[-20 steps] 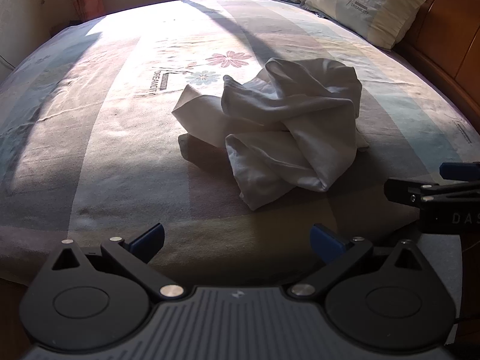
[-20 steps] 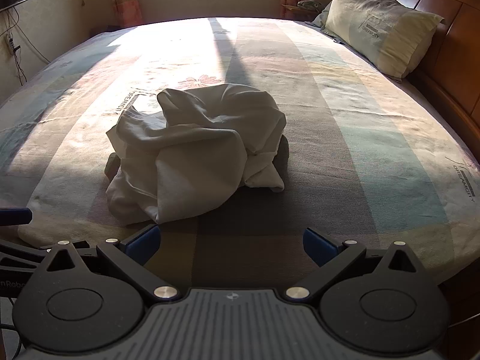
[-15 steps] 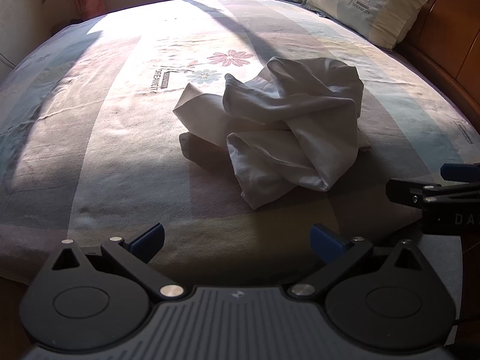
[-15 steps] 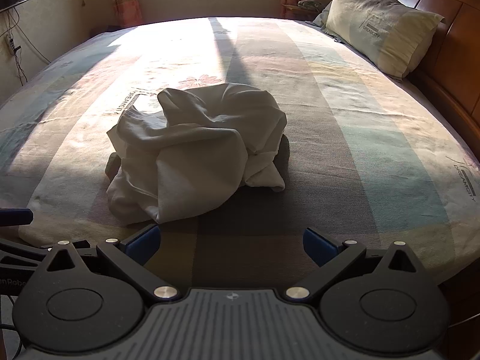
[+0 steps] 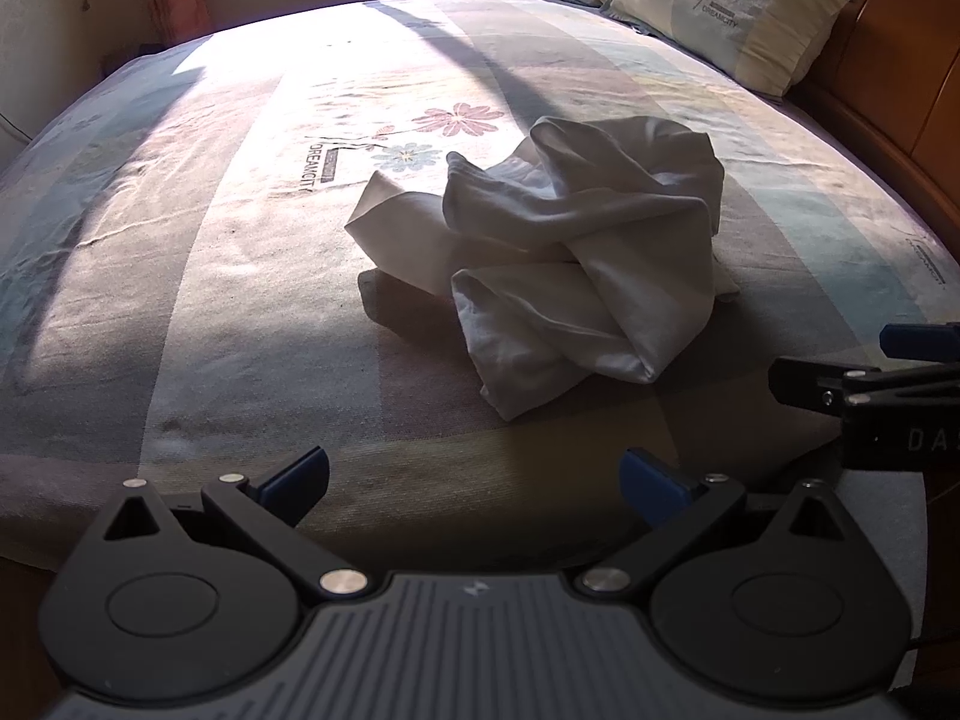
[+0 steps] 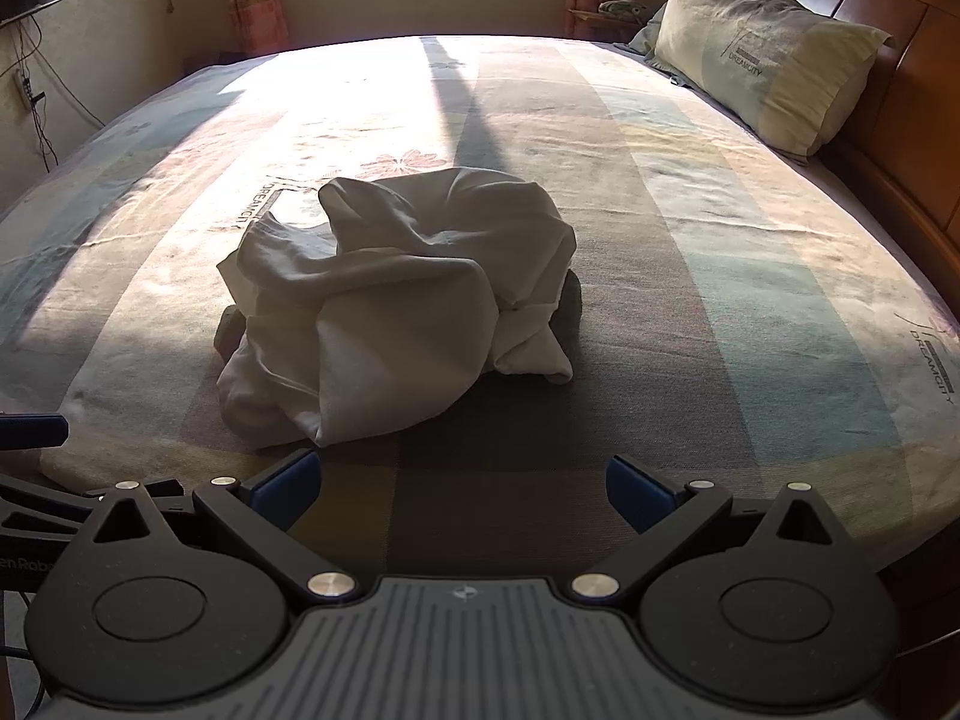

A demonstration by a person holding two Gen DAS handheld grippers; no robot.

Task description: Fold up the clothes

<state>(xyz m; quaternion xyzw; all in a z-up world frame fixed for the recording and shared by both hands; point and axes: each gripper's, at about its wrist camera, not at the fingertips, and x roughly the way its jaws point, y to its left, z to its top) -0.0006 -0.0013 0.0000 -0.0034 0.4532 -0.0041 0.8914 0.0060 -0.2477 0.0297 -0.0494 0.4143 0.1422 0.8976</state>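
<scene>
A white garment (image 5: pixel 576 252) is seen lying crumpled in a heap on the bed (image 5: pixel 240 312), a little right of the middle of the frame in the left wrist view and a little left of the middle in the right wrist view (image 6: pixel 396 312). It is not spread out; several thick folds are twisted over each other, and one flat corner is pointed toward the left of the frame in the left wrist view. The left gripper (image 5: pixel 474 474) is held low at the bottom of the frame, with its blue-tipped fingers (image 5: pixel 297 471) spread wide apart and nothing between them. It is kept apart from the garment, over the near edge of the bed. The right gripper (image 6: pixel 462 483) is shown in the same way at the bottom of its own frame, its fingers (image 6: pixel 288 480) released and wide, not touching the cloth. In the left wrist view the right gripper is also seen at the right edge of the frame (image 5: pixel 888 384). A pillow (image 6: pixel 762 54) is placed at the upper right, against the wooden headboard (image 6: pixel 906 90). The striped bed cover is printed with flowers (image 5: pixel 459 119) behind the garment.
</scene>
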